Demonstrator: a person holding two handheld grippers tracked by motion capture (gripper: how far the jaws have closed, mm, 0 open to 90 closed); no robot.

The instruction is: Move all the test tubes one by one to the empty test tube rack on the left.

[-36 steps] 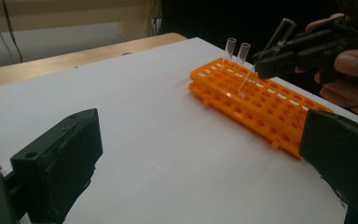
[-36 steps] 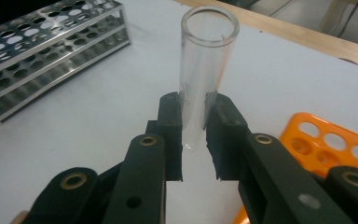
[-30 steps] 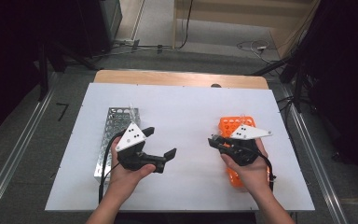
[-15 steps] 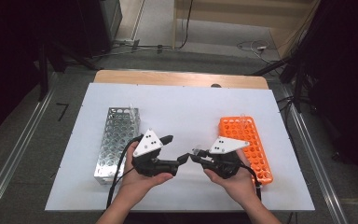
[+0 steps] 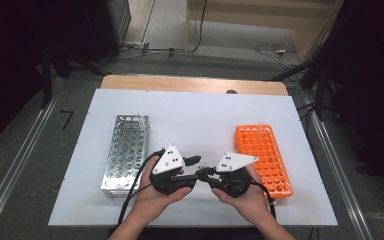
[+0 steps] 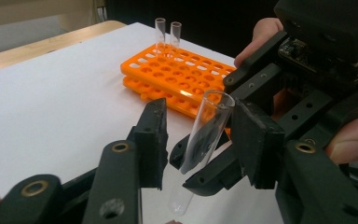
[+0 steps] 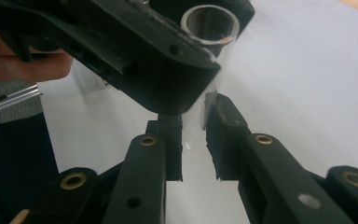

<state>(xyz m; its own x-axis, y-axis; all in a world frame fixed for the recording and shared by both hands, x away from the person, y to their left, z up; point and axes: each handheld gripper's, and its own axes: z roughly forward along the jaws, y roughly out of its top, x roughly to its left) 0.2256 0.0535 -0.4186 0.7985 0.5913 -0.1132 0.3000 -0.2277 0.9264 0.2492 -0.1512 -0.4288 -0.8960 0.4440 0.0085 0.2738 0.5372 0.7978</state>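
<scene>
Left tongs (image 5: 194, 167) jaws just closing, tip-to-tip with clamped right tongs (image 5: 203, 174).

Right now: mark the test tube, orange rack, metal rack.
test tube (image 6: 208, 122), left gripper view, mid glass wall
orange rack (image 5: 263, 150), high view, top grid of holes
metal rack (image 5: 126, 150), high view, top perforated plate

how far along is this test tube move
Done: one test tube is clear of both racks, clamped in the right claw over mid-table. In hand: a handover. The left claw has just been closing its jaws around it, with a gap on one side. Left: probably seating it in the metal rack, then moving the two tubes standing in the orange rack.
</scene>
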